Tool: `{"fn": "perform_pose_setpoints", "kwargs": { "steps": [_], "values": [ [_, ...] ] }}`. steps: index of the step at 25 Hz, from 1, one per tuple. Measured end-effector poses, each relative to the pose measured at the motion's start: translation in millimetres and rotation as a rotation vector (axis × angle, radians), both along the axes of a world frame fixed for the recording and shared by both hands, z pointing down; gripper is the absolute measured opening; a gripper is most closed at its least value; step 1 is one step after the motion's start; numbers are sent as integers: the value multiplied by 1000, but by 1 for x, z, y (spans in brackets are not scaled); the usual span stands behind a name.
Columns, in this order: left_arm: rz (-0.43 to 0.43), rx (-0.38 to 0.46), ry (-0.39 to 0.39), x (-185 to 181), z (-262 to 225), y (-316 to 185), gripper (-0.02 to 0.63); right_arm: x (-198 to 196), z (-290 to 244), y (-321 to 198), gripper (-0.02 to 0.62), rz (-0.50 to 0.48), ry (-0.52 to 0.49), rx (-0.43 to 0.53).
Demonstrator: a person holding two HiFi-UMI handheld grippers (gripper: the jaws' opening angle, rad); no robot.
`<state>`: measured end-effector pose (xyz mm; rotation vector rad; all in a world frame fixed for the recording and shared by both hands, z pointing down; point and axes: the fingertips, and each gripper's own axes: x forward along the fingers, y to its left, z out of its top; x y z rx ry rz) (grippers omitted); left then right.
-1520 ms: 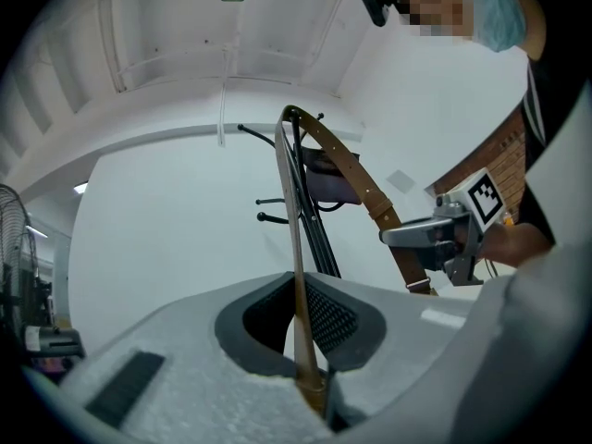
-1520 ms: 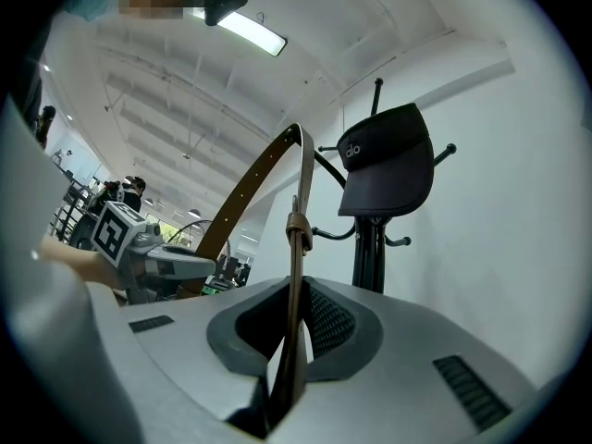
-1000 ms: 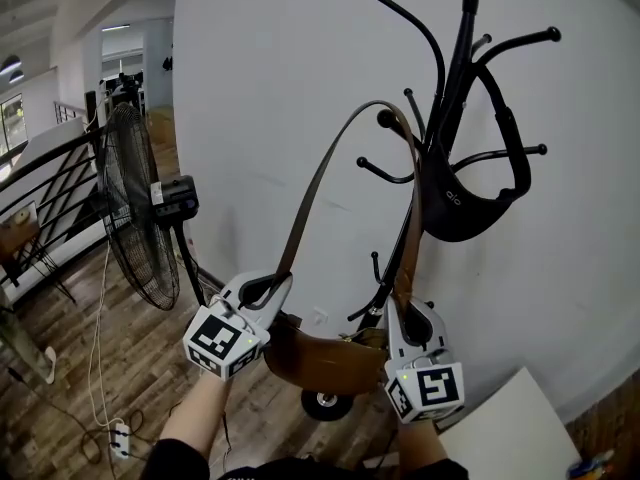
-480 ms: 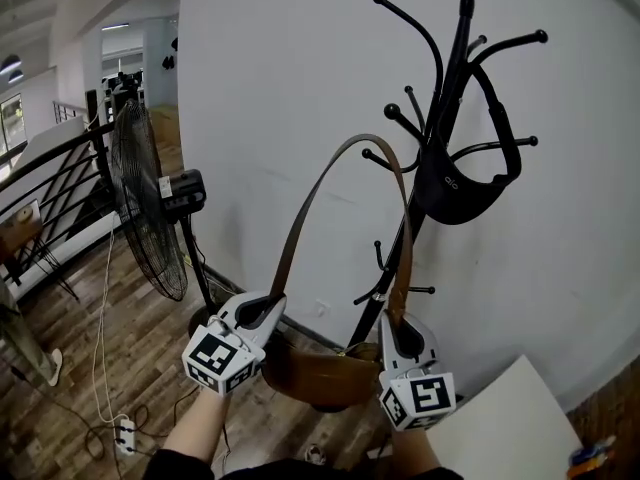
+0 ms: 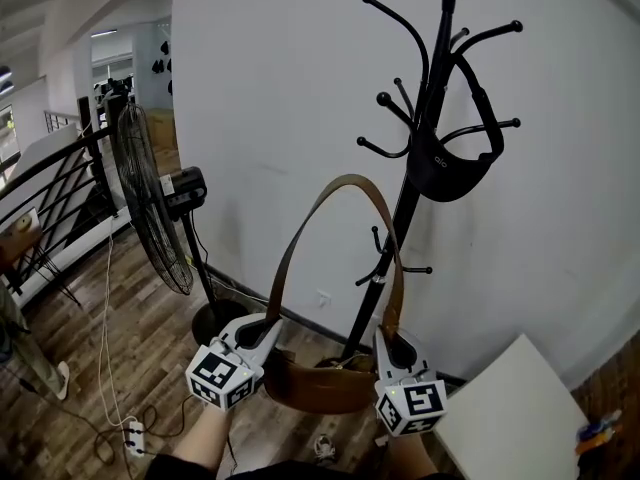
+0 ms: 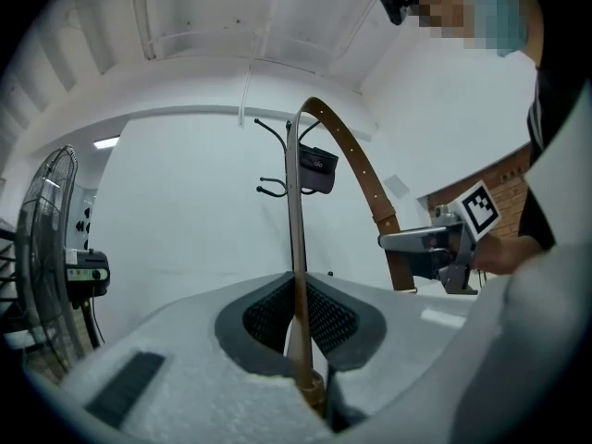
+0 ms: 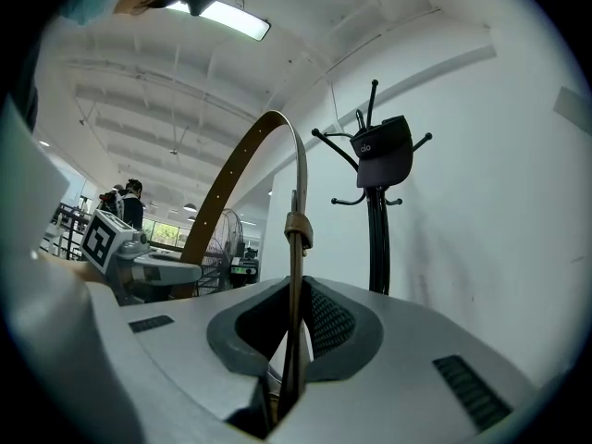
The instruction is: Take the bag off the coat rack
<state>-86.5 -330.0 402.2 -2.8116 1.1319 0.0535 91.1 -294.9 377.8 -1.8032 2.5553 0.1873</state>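
Two grippers are in play, and each is clamped on one brown strap (image 5: 340, 183). The left gripper (image 5: 266, 324) pinches the strap's left run between its shut jaws, and the right gripper (image 5: 389, 336) pinches the right run. In the left gripper view the strap (image 6: 297, 248) rises straight out of the left gripper (image 6: 301, 345); the right gripper view shows the same at the right gripper (image 7: 290, 340).

One brown bag (image 5: 322, 386) hangs between them, low in front of the one coat rack (image 5: 432, 98). Its strap arches up on no hook, already off the rack. One black bag (image 5: 446, 168) hangs on the rack's upper hooks.

The rack's base is hidden behind the brown bag, and the grippers cover the bag's two ends. The person's hands are cut off at the bottom edge, as is one white table (image 5: 512, 418) at the lower right.

One standing fan (image 5: 150, 213) is at the left by the wall, with a railing (image 5: 50, 198) beyond it and one power strip (image 5: 130, 433) on the wooden floor.
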Motion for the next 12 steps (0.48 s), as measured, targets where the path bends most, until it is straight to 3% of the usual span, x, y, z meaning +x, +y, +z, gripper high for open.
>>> {"fn": "perform_pose_setpoints", "kwargs": {
  "steps": [12],
  "values": [
    [19, -98, 0, -14, 48, 47, 14, -11, 50, 46, 26, 33, -8, -94]
  ]
}}
